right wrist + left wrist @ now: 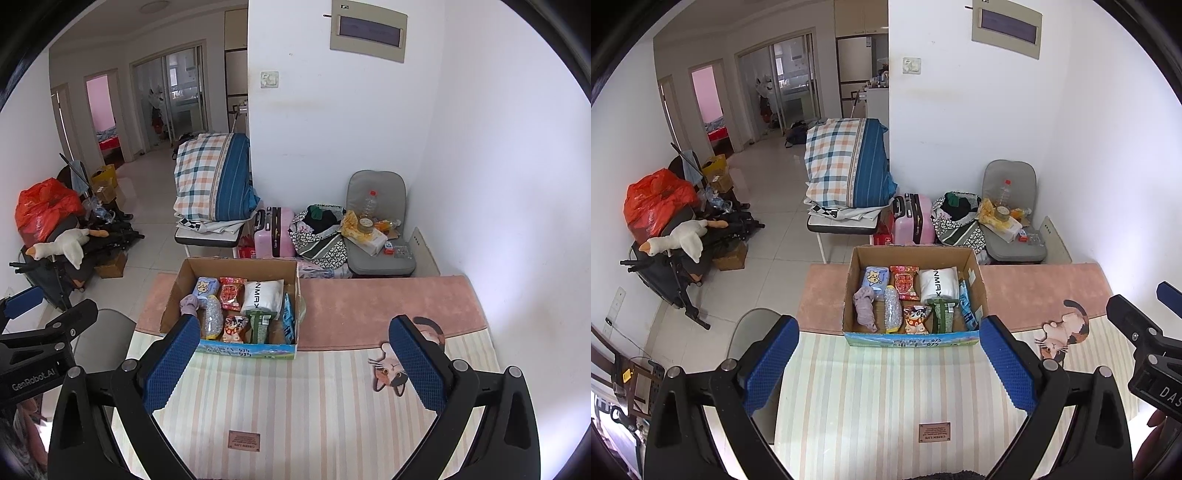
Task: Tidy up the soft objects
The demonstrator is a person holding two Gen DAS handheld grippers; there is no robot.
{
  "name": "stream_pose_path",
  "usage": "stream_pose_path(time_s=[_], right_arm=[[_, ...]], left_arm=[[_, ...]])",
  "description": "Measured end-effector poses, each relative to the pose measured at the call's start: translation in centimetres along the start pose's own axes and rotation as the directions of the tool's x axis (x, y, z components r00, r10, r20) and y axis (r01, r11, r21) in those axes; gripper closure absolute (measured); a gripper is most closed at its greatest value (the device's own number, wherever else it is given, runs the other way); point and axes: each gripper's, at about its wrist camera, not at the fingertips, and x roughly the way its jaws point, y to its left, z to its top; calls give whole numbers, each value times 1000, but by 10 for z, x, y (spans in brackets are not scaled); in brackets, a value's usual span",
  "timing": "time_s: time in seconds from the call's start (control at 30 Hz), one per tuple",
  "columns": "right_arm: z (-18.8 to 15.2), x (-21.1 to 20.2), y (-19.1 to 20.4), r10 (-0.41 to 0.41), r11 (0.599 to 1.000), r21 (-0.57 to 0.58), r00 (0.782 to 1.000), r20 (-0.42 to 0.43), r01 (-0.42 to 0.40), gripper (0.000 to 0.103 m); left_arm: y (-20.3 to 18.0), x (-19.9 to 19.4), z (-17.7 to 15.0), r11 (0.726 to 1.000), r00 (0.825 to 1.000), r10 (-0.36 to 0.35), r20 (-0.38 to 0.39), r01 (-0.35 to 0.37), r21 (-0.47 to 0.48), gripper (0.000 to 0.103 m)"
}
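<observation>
soft items (936,286) in cardboard box (911,339)

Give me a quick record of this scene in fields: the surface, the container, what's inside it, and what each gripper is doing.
surface: striped mat on a table, pink cloth behind it
container: open brown cardboard box standing on the mat's far edge
contents: white soft pack, red snack bag, crumpled purple cloth, clear plastic bottle, green packet, among others
left gripper: open, empty, facing the box
right gripper: open, empty, above the mat
</observation>
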Motion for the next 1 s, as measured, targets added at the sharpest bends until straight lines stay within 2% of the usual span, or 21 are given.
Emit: stream_pose_path(time_s=[1.0], right_arm=[[3,5,-1,-2,1000,-4,1000,-2,2,0]], left_arm=[[-2,1,-8,1000,1000,27,14,-26,-17,3]])
